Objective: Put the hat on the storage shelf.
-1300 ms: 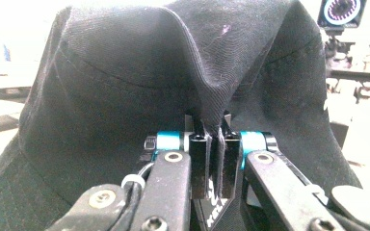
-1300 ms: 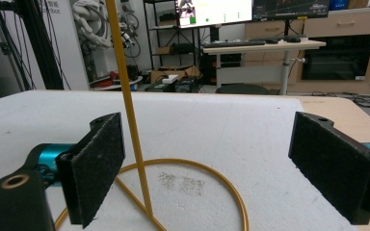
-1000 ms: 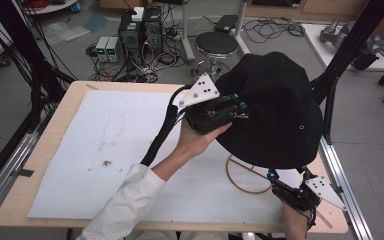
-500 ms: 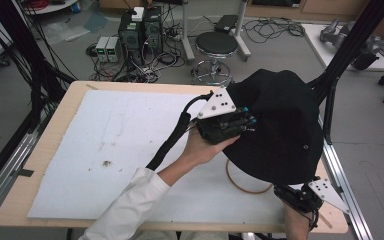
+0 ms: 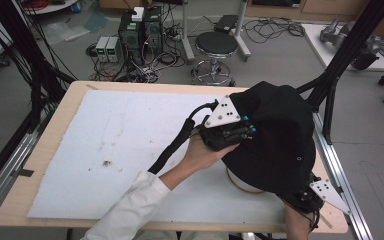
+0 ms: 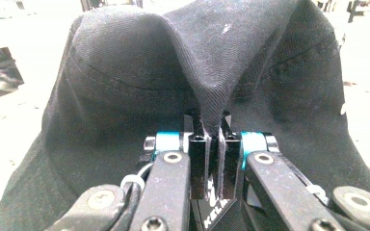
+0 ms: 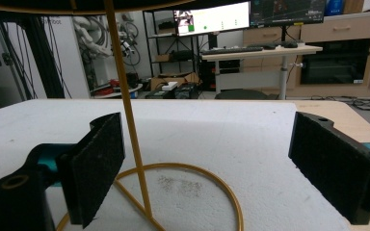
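Fingers (image 6: 200,154) pinch black hat (image 6: 125,72) fold (left gripper (image 6: 211,126))

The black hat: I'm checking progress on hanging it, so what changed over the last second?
The left gripper, shut on a fold of the black hat, carried it right and toward the person over the gold stand. The right gripper stayed open by the stand's ring base at the table's near right corner.

Left gripper (image 5: 252,131) carried black hat (image 5: 280,145) slightly right.
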A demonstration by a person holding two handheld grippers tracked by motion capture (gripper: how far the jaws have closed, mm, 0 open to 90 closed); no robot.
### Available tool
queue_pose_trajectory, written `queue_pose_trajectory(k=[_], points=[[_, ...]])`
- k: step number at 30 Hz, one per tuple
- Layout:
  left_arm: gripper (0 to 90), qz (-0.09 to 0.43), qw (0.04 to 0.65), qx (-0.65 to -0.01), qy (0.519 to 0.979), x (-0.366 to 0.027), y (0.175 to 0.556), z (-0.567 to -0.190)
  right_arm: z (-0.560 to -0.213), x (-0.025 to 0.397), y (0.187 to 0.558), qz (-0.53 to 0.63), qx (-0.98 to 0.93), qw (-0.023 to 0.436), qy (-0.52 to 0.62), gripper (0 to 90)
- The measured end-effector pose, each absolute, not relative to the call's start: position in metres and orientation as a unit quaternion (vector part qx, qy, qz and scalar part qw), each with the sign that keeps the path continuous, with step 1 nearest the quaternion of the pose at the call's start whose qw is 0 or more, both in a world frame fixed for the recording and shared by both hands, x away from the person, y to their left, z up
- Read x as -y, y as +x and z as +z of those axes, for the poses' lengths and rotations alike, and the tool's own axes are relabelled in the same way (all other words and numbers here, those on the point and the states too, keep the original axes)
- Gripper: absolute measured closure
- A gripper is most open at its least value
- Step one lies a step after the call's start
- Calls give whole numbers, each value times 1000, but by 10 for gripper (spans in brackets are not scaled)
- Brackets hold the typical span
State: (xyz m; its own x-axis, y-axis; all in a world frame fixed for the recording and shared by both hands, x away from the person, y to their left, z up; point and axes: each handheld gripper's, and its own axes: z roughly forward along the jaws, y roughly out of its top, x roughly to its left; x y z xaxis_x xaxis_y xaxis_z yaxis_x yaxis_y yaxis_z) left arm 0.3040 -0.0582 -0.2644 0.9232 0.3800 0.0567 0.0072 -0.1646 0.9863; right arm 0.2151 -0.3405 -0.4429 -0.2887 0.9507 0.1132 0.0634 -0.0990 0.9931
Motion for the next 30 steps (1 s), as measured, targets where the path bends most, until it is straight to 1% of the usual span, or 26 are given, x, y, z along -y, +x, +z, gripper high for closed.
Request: queue_pose_trajectory(k=[7,11,12,13,15,16,17,18,19,20,24,26,30], points=[[852,139,633,-133,750,58,305,-274,-443,340,215,582,-553,379,460,119],[819,131,639,-139,745,55,307,-276,-443,341,214,581,-553,380,461,119],[787,127,642,-141,743,54,307,-276,-443,341,214,581,-553,380,461,118],[787,128,643,-141,742,53,307,-276,-443,341,214,581,-553,380,461,118],[750,127,643,-143,742,52,307,-275,-443,341,215,581,-553,381,460,118],[712,128,643,-144,742,51,307,-275,-443,341,214,581,-553,381,460,118],[712,128,645,-144,740,50,307,-275,-443,341,214,581,-553,381,460,118],[655,127,647,-146,738,49,307,-275,-443,341,214,583,-551,380,461,118],[655,128,650,-148,735,47,307,-275,-443,341,214,583,-551,380,461,118],[623,129,652,-151,732,44,307,-275,-443,341,214,582,-551,381,462,118],[562,137,653,-157,728,39,308,-276,-443,341,214,583,-551,380,461,118],[514,143,656,-160,724,34,308,-276,-443,341,214,582,-551,380,461,118],[493,154,659,-161,718,26,307,-277,-443,341,214,582,-552,380,460,118]])
